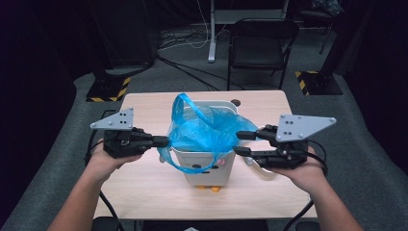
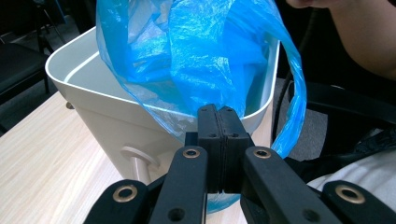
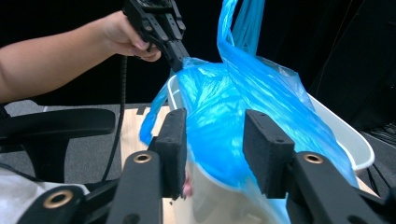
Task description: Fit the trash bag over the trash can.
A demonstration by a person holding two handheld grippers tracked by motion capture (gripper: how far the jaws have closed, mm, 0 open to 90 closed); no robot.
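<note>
Level, left gripper clamps blue bag; right gripper parted.

Dark studio lab, hazard-striped stand bases, cables

We see a small desk with a pale wood-grain top, standing on a grey carpeted floor. One thing stands directly on it: a white plastic bin, set about midway between the left and right edges and somewhat closer to the near edge than the far one. Its base rests on small orange feet (we can make out two at the front). A blue plastic bag sits in the bin and spills over its rim, its lower loop hanging down the bin's front wall. At the desk's far edge we see a small notch.
</note>
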